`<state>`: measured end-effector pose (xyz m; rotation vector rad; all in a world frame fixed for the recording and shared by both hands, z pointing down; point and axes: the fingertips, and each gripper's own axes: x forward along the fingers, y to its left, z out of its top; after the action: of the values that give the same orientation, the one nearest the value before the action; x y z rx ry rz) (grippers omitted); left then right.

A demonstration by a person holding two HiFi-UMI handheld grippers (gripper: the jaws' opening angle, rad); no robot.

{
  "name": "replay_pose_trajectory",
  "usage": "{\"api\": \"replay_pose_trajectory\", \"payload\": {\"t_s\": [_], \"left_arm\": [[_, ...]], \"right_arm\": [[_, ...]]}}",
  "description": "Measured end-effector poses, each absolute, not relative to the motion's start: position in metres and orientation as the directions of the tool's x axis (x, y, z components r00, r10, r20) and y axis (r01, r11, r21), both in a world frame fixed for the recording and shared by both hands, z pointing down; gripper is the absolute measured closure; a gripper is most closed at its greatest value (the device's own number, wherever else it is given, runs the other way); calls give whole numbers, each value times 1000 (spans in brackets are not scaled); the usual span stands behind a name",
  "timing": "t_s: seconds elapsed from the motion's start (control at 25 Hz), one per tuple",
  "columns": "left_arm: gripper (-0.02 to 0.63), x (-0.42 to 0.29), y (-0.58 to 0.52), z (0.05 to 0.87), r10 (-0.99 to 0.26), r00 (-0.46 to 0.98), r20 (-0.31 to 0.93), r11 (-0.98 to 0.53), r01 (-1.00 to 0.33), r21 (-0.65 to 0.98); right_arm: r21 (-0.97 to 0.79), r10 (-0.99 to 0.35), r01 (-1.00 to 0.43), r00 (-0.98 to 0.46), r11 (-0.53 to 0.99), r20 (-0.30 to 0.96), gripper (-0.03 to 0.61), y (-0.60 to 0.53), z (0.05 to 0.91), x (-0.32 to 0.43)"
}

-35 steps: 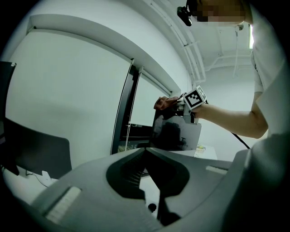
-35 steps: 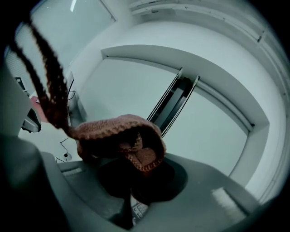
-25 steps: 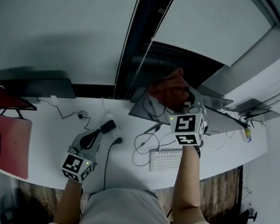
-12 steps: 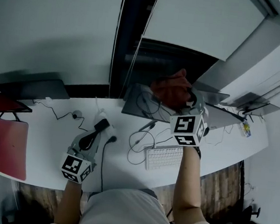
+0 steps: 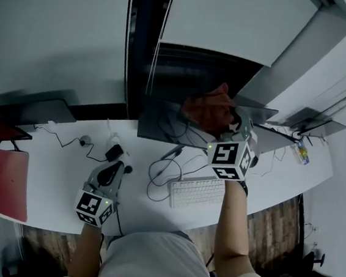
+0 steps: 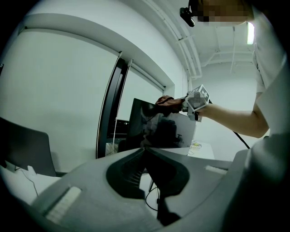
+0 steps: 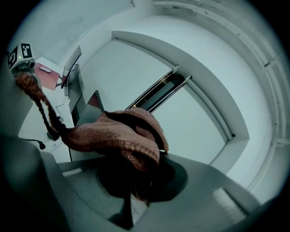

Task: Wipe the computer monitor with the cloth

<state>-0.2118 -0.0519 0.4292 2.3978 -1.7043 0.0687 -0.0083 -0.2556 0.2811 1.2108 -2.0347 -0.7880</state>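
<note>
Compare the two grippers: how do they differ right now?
The right gripper is shut on the reddish cloth; the left gripper is shut on nothing. The right gripper is raised at the top edge of the monitor; the left gripper sits low over the desk. Both carry a marker cube.

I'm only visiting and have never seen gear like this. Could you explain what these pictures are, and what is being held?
There is no robot here: a person holds a two-jaw gripper in each hand. The head view comes from a camera on the person's head, looking down at a white desk. The other two views come from cameras riding on the grippers. On the desk are a dark monitor, a white keyboard, loose cables and a flat red case. The right gripper is shut on a reddish-brown cloth, held at the monitor's top edge. The left gripper is shut and empty, down by the desk.
</note>
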Motion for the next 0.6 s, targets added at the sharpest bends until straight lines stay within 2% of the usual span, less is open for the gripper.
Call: {"api": "replay_pose_trajectory", "payload": {"t_s": [0.6], "left_arm": [[605, -138, -66, 427, -924, 344, 167, -329, -938, 111]], "right_arm": [[739, -915, -560, -352, 375, 198, 538, -268, 283, 81]]}}
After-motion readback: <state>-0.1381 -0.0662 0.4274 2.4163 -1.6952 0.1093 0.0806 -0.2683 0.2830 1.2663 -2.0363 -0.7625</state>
